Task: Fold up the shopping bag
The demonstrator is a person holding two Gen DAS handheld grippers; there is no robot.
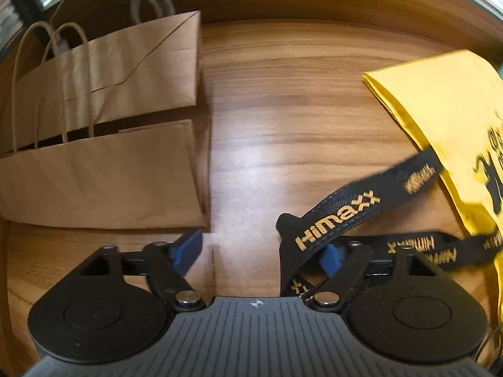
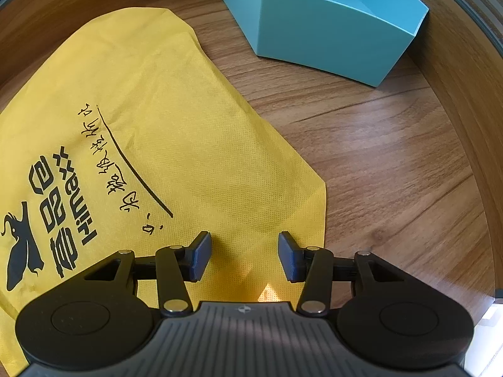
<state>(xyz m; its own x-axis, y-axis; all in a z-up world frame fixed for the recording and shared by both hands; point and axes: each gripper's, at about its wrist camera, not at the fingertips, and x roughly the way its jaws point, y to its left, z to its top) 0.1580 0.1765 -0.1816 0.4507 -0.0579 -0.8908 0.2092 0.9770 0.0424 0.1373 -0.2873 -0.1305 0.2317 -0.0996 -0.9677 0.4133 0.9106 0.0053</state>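
The left gripper (image 1: 264, 251) has its jaws spread wide, the black strap (image 1: 342, 213) draped over and hiding its right pad. The right gripper (image 2: 244, 256) stands half open over the yellow bag (image 2: 176, 132) (gripping nothing), whose left edge is cut off.

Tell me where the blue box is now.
In the right wrist view, the blue box stands at the top right on the wooden table, apart from the yellow bag.

The left claw (image 1: 262, 253) points steeply downward, its blue pads spread wide with nothing pressed between them. The right claw (image 2: 244, 257) also tilts steeply down, its pads parted about halfway, gripping nothing.
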